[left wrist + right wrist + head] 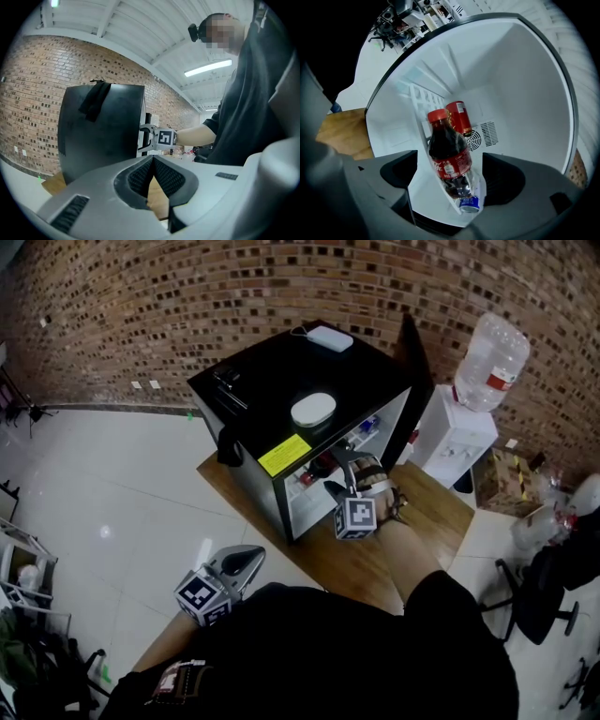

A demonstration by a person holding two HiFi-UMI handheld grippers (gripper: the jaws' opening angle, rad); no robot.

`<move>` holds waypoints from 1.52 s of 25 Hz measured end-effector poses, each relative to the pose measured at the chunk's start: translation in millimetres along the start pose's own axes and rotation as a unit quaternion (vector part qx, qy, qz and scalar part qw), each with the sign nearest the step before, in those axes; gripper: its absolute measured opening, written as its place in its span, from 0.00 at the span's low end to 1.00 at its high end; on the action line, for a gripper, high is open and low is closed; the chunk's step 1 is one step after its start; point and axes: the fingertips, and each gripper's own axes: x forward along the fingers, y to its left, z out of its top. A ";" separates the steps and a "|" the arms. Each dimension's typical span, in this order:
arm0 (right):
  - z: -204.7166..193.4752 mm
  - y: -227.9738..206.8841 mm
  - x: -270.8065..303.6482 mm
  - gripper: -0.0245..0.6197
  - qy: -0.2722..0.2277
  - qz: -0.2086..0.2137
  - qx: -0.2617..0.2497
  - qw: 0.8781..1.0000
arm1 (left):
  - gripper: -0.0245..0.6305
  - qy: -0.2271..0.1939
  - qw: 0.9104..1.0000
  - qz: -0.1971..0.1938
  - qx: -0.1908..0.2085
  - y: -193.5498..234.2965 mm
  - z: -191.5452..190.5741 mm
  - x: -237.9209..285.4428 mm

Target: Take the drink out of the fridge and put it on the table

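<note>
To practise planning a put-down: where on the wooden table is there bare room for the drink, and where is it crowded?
Bare wood on the table lies in front of the open fridge, between its front and the near edge. Crowded: inside the fridge, where cola bottle, red can and blue can sit close.

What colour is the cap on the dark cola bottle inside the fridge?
The cap is red; the right gripper view shows it best.
</note>
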 end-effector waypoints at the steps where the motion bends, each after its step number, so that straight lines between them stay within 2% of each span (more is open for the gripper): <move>1: 3.0 -0.2 4.1 0.69 0.002 0.002 -0.004 1.000 | 0.03 0.002 1.000 -0.002 0.002 1.9 -0.4 -0.3; 5: 4.7 11.6 24.3 0.70 0.031 0.030 -0.030 0.999 | 0.03 0.002 1.000 -0.010 0.011 6.7 2.6 -2.2; 7: 4.4 11.9 27.4 0.69 0.040 0.028 -0.040 0.998 | 0.03 0.002 1.000 -0.012 0.012 6.6 3.8 -4.4; 8: 4.5 9.7 26.6 0.62 0.043 0.025 -0.047 0.998 | 0.03 0.001 1.000 -0.012 0.011 7.1 4.6 -5.9; 11: 3.9 4.1 19.0 0.58 0.041 0.009 -0.066 0.997 | 0.03 -0.003 1.000 -0.009 0.002 9.2 7.7 -10.9; 13: 3.5 1.9 11.4 0.55 0.034 0.004 -0.060 0.998 | 0.03 -0.004 1.000 -0.010 0.002 10.5 7.2 -12.9; 17: 2.2 -1.1 -6.2 0.51 0.010 0.030 0.047 0.998 | 0.03 -0.009 1.000 -0.018 0.008 7.0 8.3 -10.9; 20: -8.2 5.8 -22.5 0.51 -0.006 0.036 0.137 0.990 | 0.03 -0.009 0.999 -0.031 0.005 -0.1 8.7 -6.3; 22: -16.9 6.7 -39.4 0.51 -0.021 0.030 0.215 0.976 | 0.03 -0.007 0.999 -0.044 0.000 -7.2 9.2 -1.7; 24: -31.8 4.4 -55.5 0.51 -0.038 0.019 0.298 0.954 | 0.03 -0.007 0.998 -0.058 -0.003 -14.4 9.3 7.2; 26: -54.0 4.8 -72.0 0.51 -0.050 0.004 0.374 0.926 | 0.03 0.001 0.997 -0.076 0.003 -21.9 3.7 20.4; 29: -102.0 20.5 -99.0 0.51 -0.049 -0.021 0.475 0.878 | 0.03 0.022 0.994 -0.108 0.009 -35.3 -11.8 48.6; 31: -138.2 37.1 -114.5 0.51 -0.046 -0.038 0.522 0.851 | 0.03 0.029 0.992 -0.124 0.004 -45.7 -19.7 72.8; 33: -171.2 58.5 -129.4 0.51 -0.043 -0.051 0.557 0.828 | 0.03 0.039 0.989 -0.140 0.007 -58.6 -31.2 98.6; 36: -207.9 104.7 -158.4 0.51 -0.034 -0.058 0.594 0.801 | 0.03 0.066 0.983 -0.169 0.003 -86.5 -55.6 134.9; 38: -224.3 130.2 -170.7 0.51 -0.038 -0.061 0.610 0.789 | 0.03 0.082 0.980 -0.183 -0.004 -102.6 -73.8 160.4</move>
